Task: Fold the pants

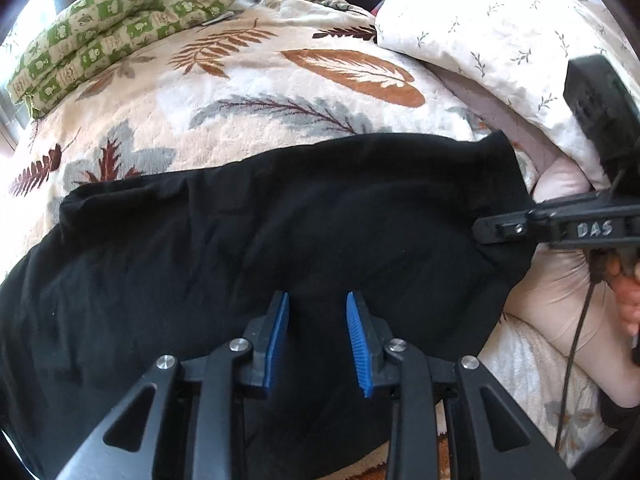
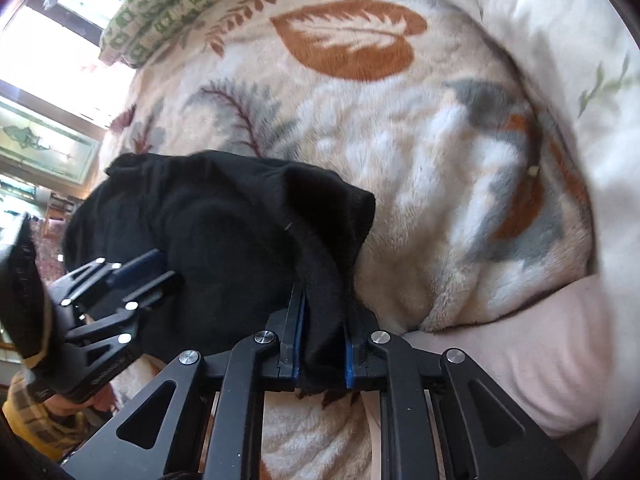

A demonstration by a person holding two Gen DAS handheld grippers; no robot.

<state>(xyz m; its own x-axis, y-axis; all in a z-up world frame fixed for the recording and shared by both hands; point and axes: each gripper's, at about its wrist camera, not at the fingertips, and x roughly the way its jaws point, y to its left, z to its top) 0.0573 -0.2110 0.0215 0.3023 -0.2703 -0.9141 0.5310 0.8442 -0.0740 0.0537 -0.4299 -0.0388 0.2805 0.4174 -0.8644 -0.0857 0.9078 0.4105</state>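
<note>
- I'm working over a bed (image 1: 248,92) covered by a plush cream blanket printed with rust and grey leaves; bright windows sit behind it on the left.
- Far left on the bed lies a folded green-and-cream checked quilt (image 1: 120,28), soft and thick, well apart from my work.
- The black pants (image 1: 260,220) lie across the near side of the bed, their long axis running left to right. The fabric is matte, limp knit, already doubled into a broad band with a rounded far-left corner.
- My left gripper (image 1: 318,340) points steeply down at the near edge of the pants around mid-length. Its ribbed blue pads stand apart with black cloth between them; I can't tell whether they actually pinch it.
- My right gripper (image 2: 324,336) is clamped on the right end of the pants, a thick bunched fold squeezed between its pads.
- Far right, a white leaf-sprigged duvet (image 1: 500,28) is heaped up, with a pale pink pillow (image 2: 540,356) below it.
- I judge the right end will fold over toward the left, so the right gripper leads and the left anchors.
</note>
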